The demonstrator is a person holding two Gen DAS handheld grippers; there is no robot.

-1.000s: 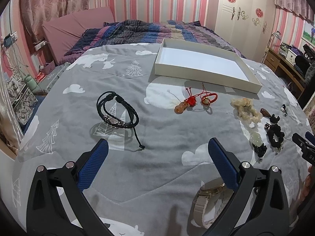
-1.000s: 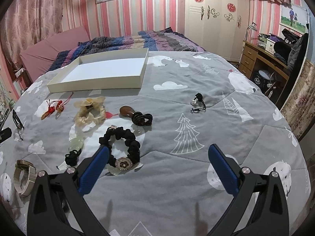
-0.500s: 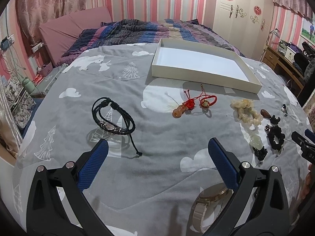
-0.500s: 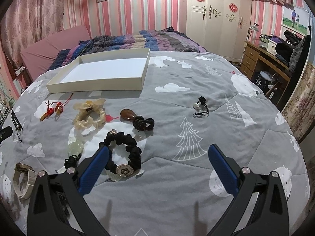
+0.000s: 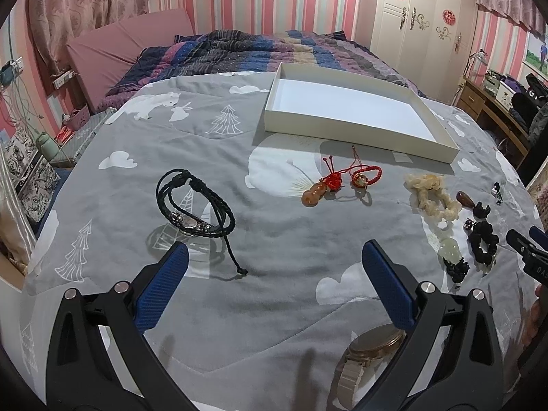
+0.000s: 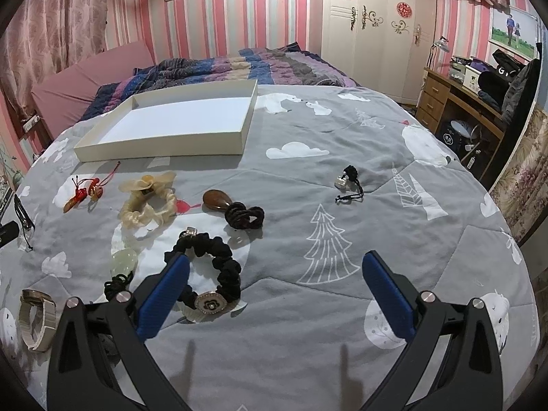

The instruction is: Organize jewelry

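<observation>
Both grippers open and empty, left gripper (image 5: 274, 284) just short of black cord bracelet (image 5: 193, 203) lying well in front of white tray (image 5: 356, 133); light, floppy, probably best pinched at braided strands; right gripper (image 6: 274, 287) by black scrunchie (image 6: 212, 267).

Wristwatch (image 5: 368, 356) partly covered by the left gripper's right finger (image 5: 390, 294), band cut off at the lower edge of the left wrist view. Right gripper (image 5: 527, 257) visible there only as a black tip at the right margin, fingers out of frame. Black scrunchie (image 6: 212, 274) overlapped on its left side by the blue pad (image 6: 164, 294) of the right gripper's finger. Black cord bracelet (image 6: 22, 215) reduced to a thin sliver at the left margin of the right wrist view, clasp indiscernible. Small charm on a black cord (image 6: 347, 183) too small for its shape or material to be identified.
</observation>
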